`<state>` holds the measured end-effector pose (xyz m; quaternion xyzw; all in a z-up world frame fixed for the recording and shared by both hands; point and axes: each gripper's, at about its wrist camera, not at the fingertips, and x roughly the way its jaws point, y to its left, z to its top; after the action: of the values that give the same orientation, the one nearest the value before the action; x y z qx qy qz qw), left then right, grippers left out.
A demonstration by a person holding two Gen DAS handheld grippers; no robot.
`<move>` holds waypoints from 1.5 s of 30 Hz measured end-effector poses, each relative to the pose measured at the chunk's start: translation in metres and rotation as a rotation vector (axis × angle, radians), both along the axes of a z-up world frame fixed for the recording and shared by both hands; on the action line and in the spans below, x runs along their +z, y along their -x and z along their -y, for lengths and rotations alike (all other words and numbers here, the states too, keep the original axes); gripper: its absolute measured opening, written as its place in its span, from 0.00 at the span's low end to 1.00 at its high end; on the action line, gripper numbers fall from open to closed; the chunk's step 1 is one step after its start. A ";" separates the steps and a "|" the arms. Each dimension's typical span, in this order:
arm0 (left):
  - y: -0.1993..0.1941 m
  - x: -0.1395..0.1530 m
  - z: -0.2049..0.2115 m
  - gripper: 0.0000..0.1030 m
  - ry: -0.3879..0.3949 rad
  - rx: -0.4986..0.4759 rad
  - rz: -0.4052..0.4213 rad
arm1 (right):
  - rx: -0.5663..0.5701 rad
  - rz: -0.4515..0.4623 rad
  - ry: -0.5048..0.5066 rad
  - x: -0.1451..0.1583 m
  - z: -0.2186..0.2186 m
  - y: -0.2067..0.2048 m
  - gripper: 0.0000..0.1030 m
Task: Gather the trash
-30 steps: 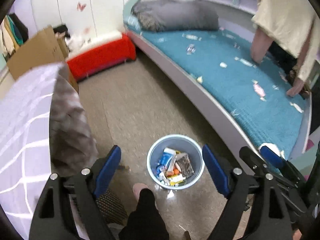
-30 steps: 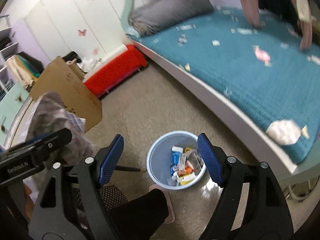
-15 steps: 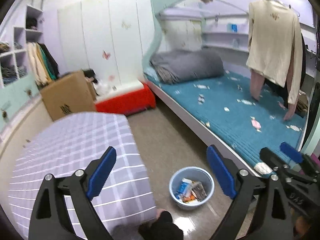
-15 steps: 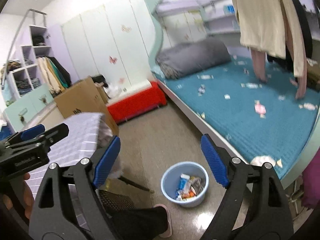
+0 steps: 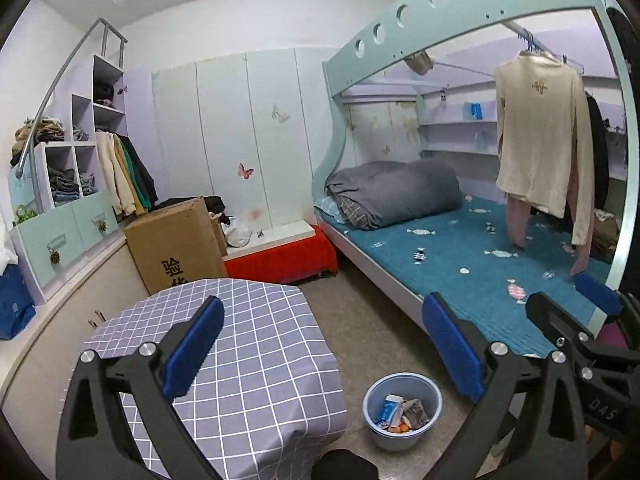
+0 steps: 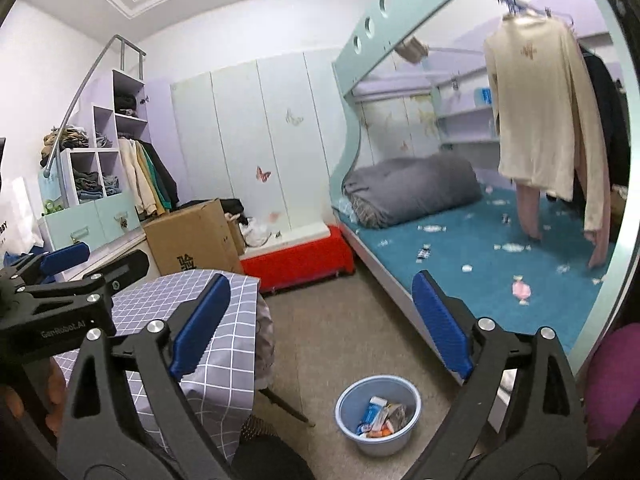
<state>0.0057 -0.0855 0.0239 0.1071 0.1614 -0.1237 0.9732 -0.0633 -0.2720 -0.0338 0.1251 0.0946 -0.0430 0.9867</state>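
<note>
A light blue bin (image 5: 402, 414) stands on the floor between the table and the bed, holding several wrappers and packets; it also shows in the right wrist view (image 6: 378, 414). My left gripper (image 5: 320, 344) is open and empty, held high above the bin. My right gripper (image 6: 320, 316) is open and empty, also well above the bin. The right gripper shows at the right edge of the left wrist view (image 5: 576, 320); the left gripper shows at the left edge of the right wrist view (image 6: 76, 276). Small wrappers (image 5: 516, 292) lie scattered on the teal bed (image 5: 460, 280).
A table with a grey checked cloth (image 5: 248, 344) stands left of the bin. A cardboard box (image 5: 176, 240), a red low bench (image 5: 280, 260), shelves and wardrobe line the far wall. A folded grey duvet (image 5: 392, 192) and hanging clothes (image 5: 540, 140) are over the bed.
Both grippers have risen and tilted up from looking down at the bin to a view across the room. The bin now sits low in both views. Both stay open.
</note>
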 end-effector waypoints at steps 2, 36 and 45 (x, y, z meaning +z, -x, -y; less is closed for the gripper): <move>0.006 0.003 -0.004 0.95 0.013 -0.001 0.005 | -0.007 0.015 0.016 0.003 -0.002 0.006 0.89; 0.026 0.001 -0.019 0.95 0.043 0.029 0.055 | 0.005 0.030 0.010 -0.002 -0.012 0.016 0.91; 0.026 0.001 -0.017 0.95 0.044 0.027 0.051 | 0.006 0.029 0.011 -0.003 -0.013 0.016 0.91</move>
<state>-0.0202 -0.0680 0.0246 0.0864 0.1354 -0.1112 0.9807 -0.0792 -0.2587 -0.0364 0.1201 0.0804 -0.0388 0.9887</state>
